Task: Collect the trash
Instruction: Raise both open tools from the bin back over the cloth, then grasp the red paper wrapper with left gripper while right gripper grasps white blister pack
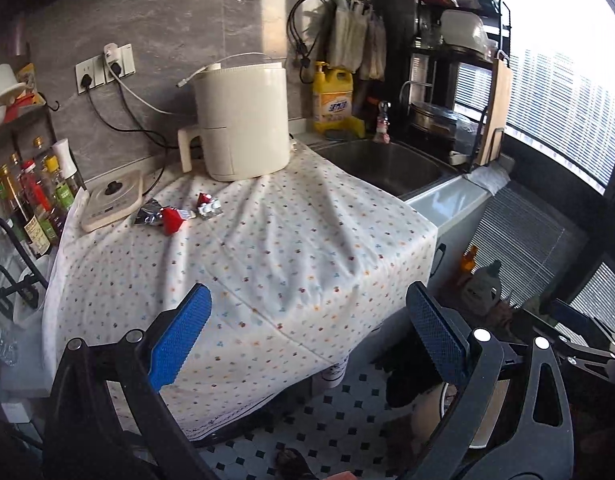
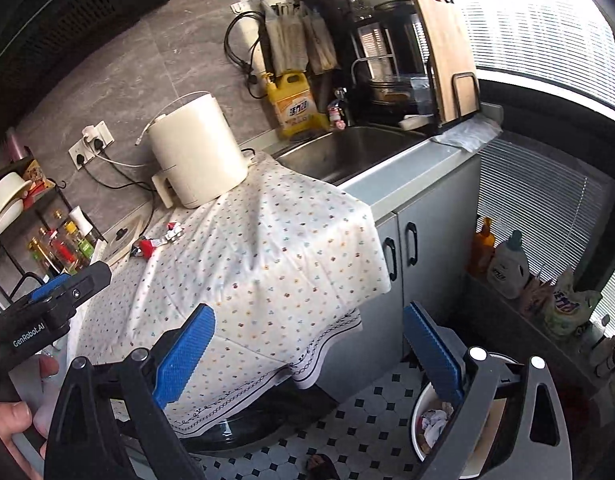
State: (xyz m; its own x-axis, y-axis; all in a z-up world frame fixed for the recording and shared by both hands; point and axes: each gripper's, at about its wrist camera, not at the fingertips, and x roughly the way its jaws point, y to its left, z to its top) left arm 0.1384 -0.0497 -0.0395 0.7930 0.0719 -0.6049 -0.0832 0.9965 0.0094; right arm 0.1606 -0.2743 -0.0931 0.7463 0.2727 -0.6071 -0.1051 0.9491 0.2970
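1. While both tools are held back from the surface [image 1: 267, 264], nothing is gripped: the left tool [image 1: 307, 336] is spread wide with only cloth and floor seen between its blue pads, and the right tool [image 2: 307, 354] is likewise spread wide and empty, its jaws seen to be at nearly full width.
2. The remaining trash [image 1: 179, 212] is found at the far left of the patterned cloth [image 2: 267, 248]: a dark foil wrapper [image 1: 147, 216], a red scrap [image 1: 172, 218], and 2 small blister-like pieces [image 1: 209, 208], all close together beside a flat cream device [image 1: 113, 202] and in front of the cream appliance [image 1: 239, 120].
3. A white bin [image 2: 431, 420] with crumpled waste inside is seen on the tiled floor, under the right tool.
4. Cloth could be pinched along with a wrapper, since the fabric is loose and wrinkled; the cloth would then be dragged and the other scraps scattered.
5. The thin foil may be pushed flat rather than lifted if the pads are brought down too steeply.
6. The bottles [image 1: 31, 200] at the left edge could be knocked by a wide-open left tool reaching for the pile.
7. The 2 tools could be brought into collision, because the pile is small and both are near one another.
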